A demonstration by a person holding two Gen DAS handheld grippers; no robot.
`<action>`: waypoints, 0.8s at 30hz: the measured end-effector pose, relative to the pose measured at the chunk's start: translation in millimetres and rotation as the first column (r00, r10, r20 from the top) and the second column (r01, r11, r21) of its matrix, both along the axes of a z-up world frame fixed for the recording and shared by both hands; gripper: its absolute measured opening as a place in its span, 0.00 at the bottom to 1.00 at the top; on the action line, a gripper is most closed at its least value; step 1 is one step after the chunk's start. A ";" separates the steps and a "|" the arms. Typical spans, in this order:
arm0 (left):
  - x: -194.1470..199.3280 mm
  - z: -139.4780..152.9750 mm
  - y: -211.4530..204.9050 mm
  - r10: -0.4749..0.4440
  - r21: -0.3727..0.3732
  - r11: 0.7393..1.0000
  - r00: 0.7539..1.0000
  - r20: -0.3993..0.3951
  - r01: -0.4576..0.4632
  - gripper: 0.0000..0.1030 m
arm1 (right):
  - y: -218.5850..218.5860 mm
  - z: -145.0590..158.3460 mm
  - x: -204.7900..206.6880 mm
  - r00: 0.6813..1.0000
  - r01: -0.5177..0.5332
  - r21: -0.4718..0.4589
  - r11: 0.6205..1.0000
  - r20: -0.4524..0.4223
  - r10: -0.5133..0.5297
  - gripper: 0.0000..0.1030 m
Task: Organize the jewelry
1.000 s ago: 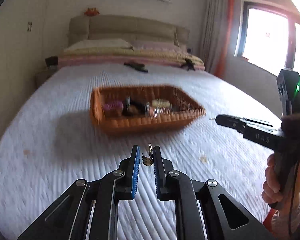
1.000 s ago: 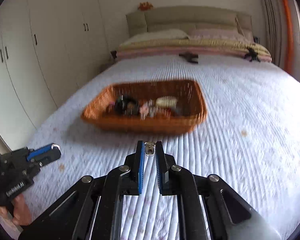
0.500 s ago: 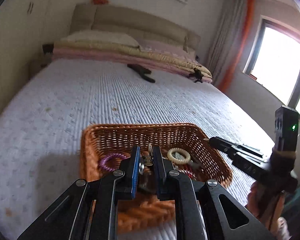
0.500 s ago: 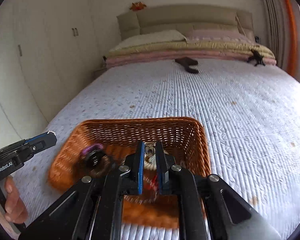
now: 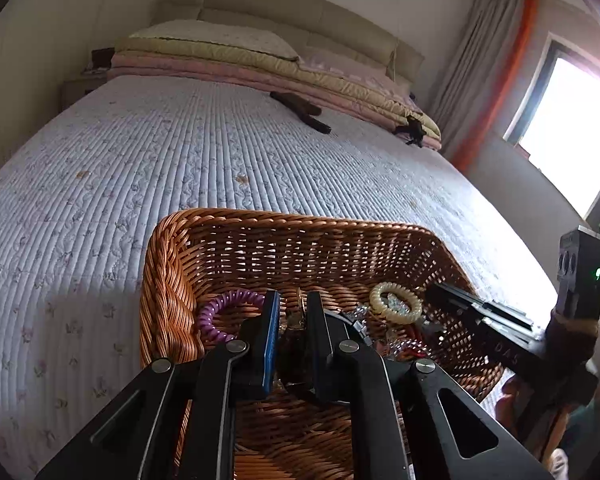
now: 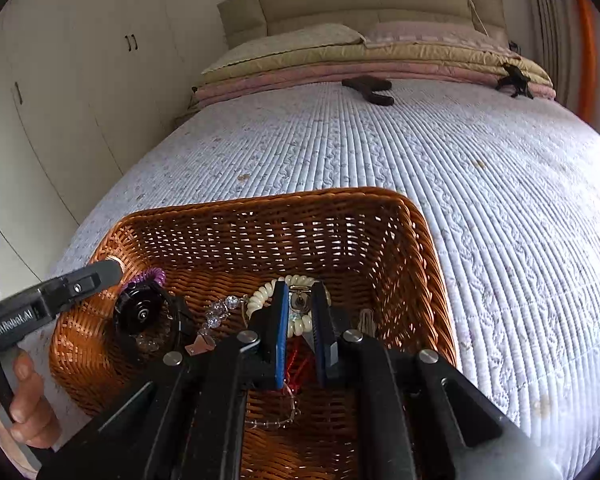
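An orange wicker basket (image 5: 168,280) (image 6: 424,248) lies on the bed with jewellery in it. Inside are a purple coil band (image 5: 220,312) (image 6: 152,276), a cream bead bracelet (image 5: 396,304) (image 6: 260,296), a black round piece (image 6: 140,312) and clear crystal beads (image 6: 220,312). My left gripper (image 5: 294,300) hangs over the basket's left half, shut on a small gold piece (image 5: 298,312). My right gripper (image 6: 300,292) is above the cream bracelet, shut on a small silver piece (image 6: 300,302). Each gripper also shows in the other's view: the right gripper (image 5: 480,316) and the left gripper (image 6: 80,284).
The basket sits on a pale quilted bedspread (image 5: 180,152). Pillows and folded bedding (image 6: 340,52) lie at the headboard, with a brown object (image 5: 300,112) and a black one (image 5: 412,132) near them. A window (image 5: 572,128) is to the right, a wardrobe (image 6: 80,80) to the left. A hand (image 6: 20,400) grips the left handle.
Both grippers have come forward from in front of the basket to above its inside, and sunk a little. Each keeps its small piece between its pads.
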State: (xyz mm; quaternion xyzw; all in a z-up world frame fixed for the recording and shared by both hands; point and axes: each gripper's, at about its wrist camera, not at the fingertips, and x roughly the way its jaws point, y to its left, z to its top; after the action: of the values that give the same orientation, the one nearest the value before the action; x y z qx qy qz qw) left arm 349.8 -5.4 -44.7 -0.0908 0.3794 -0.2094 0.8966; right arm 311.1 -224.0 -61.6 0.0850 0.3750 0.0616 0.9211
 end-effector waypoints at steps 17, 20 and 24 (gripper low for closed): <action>-33.0 27.7 22.6 0.056 -0.037 0.998 0.992 0.116 -0.052 0.65 | -12.5 22.3 -31.2 0.991 0.044 0.005 0.999 0.129 -0.044 0.57; -52.1 39.8 25.6 0.073 -0.042 0.997 0.986 0.153 -0.067 0.65 | -13.7 27.4 -41.9 0.988 0.059 0.009 0.998 0.145 -0.059 0.57; -92.5 55.6 24.7 0.092 -0.022 0.996 0.970 0.227 -0.089 0.65 | -10.4 40.6 -73.5 0.978 0.081 -0.035 0.996 0.194 -0.073 0.57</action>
State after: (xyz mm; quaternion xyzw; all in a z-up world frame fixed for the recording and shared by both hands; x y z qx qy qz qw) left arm 257.3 19.4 10.8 -0.0884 0.2682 -0.1796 0.9423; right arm 237.6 -234.4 -21.0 0.0735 0.2816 0.0257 0.9564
